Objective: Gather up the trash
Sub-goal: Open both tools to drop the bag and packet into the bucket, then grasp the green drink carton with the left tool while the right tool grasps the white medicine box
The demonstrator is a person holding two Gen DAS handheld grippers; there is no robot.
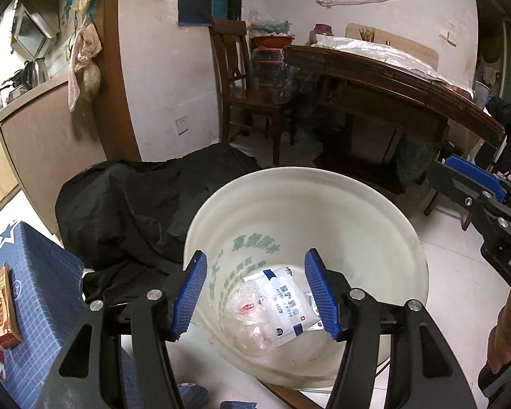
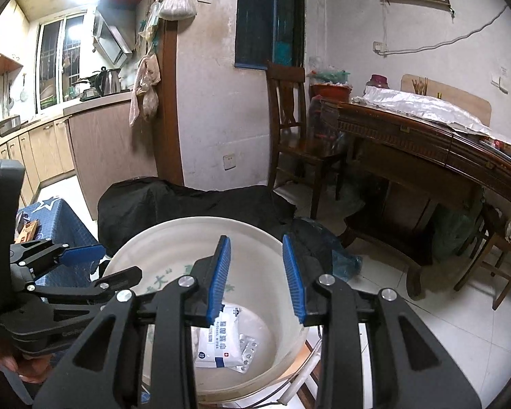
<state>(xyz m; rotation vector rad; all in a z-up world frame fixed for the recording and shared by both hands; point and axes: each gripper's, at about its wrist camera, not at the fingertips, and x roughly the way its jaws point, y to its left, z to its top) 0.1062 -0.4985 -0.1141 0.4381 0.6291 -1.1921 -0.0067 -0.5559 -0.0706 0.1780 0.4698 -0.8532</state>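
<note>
Trash: a white wipes packet [image 1: 284, 301] with blue print and a small red cross lay flat at the bottom of the bucket, beside a crumpled clear plastic bag [image 1: 252, 323] with pinkish flecks; a silvery foil blister strip [image 2: 248, 354] lay touching the packet's edge.
Bucket: a round, smooth, cream plastic bucket [image 1: 374, 204] with faded green characters printed on its inner wall; its rim was wide and its sides narrowed toward the base.
Left gripper [image 1: 257, 294]: black angular arms with bright round rivets, and ribbed blue pads [image 1: 191, 294]; the fingers were spread wide above the bucket's mouth and held nothing.
Right gripper [image 2: 257, 279]: same build, ribbed blue pads [image 2: 219, 277]; the fingers stood moderately apart over the bucket with nothing between them.
Black cloth: a matte, wrinkled black cloth [image 1: 126, 204] was heaped just behind the bucket.
Blue surface: a blue grid-patterned cover [image 1: 41, 272] with a white star lay to the left, with an orange carton [image 1: 5, 310] on it.
Furniture: a dark, carved wooden table [image 2: 408, 139] stood at the right under a crinkled white sheet [image 2: 422, 107]; a slat-backed wooden chair [image 2: 289, 119] stood by the wall.
Floor: glossy pale floor tiles [image 2: 426, 320].
</note>
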